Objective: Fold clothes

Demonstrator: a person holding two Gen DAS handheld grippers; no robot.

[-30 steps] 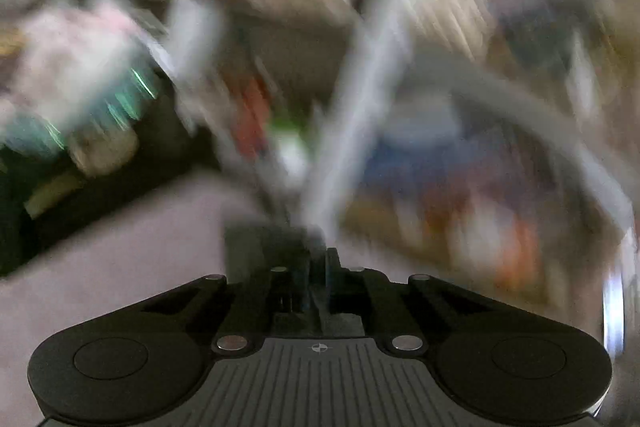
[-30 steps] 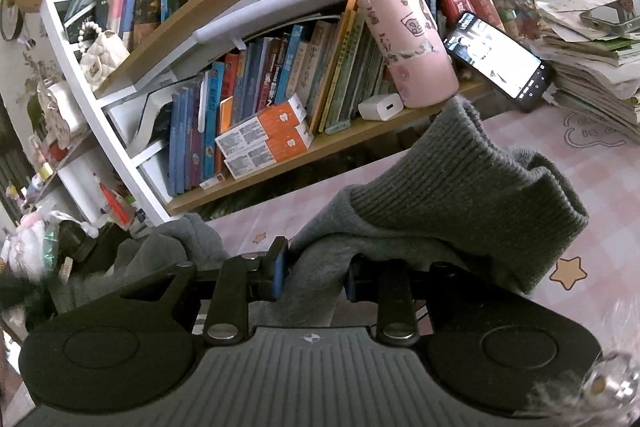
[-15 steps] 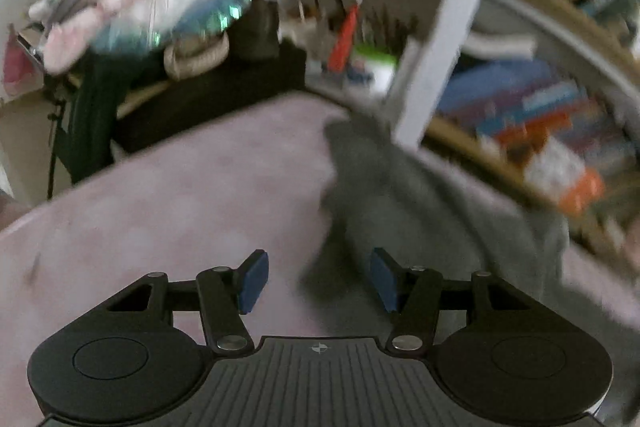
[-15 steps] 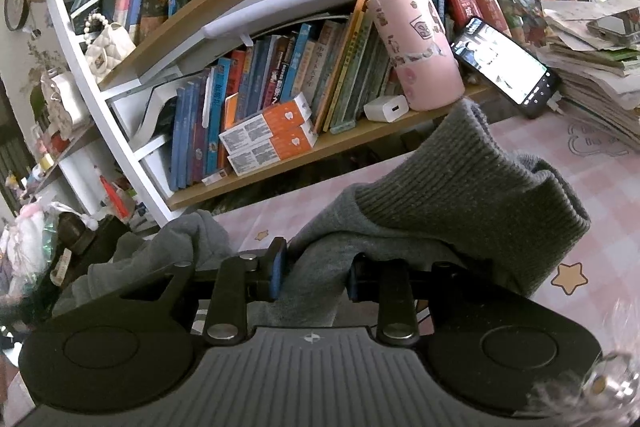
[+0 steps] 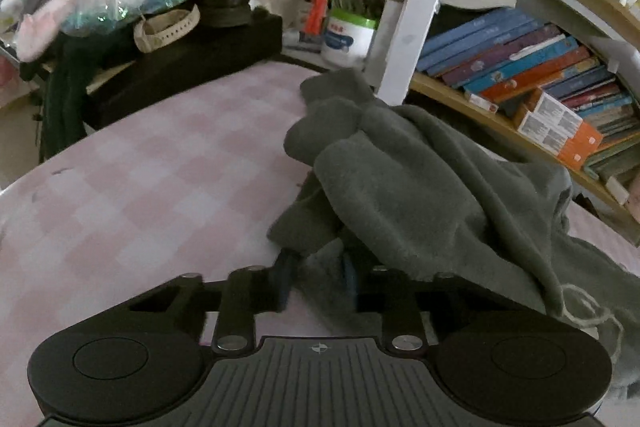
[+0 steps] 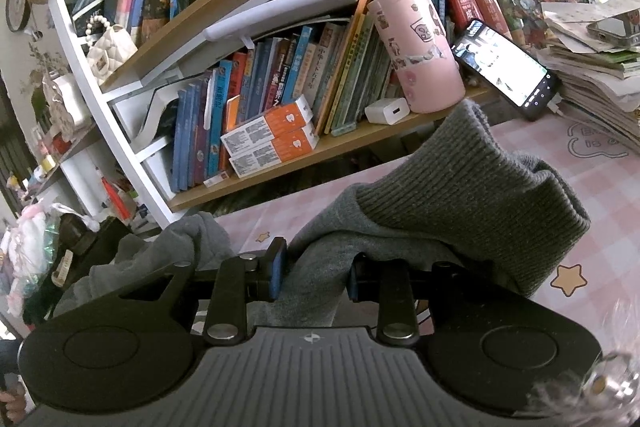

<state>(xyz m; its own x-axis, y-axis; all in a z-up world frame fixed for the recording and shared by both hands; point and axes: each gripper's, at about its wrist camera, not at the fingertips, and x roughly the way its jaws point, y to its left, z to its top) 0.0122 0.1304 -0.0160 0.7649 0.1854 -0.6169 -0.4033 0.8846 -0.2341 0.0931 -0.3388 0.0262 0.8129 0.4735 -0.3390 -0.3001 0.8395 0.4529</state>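
Note:
A grey knitted sweater [image 5: 420, 187] lies crumpled on the pink checked tablecloth [image 5: 152, 187]. My left gripper [image 5: 318, 281] is at its near edge, its blue pads closed in on a fold of the fabric. In the right wrist view the sweater [image 6: 460, 203] is bunched up with its ribbed hem on top. My right gripper [image 6: 314, 273] is shut on a thick fold of it, and cloth drapes over the right finger.
A bookshelf [image 6: 280, 99] full of books runs along the table's far edge, with a pink cup [image 6: 416, 47], a phone [image 6: 504, 67] and a paper stack [image 6: 592, 67]. A black box with clutter [image 5: 192, 47] stands at the far left.
My left gripper swung down from a blurred view of the shelf to the sweater, opened, then closed on a fold. My right gripper stayed shut on the sweater, barely moving.

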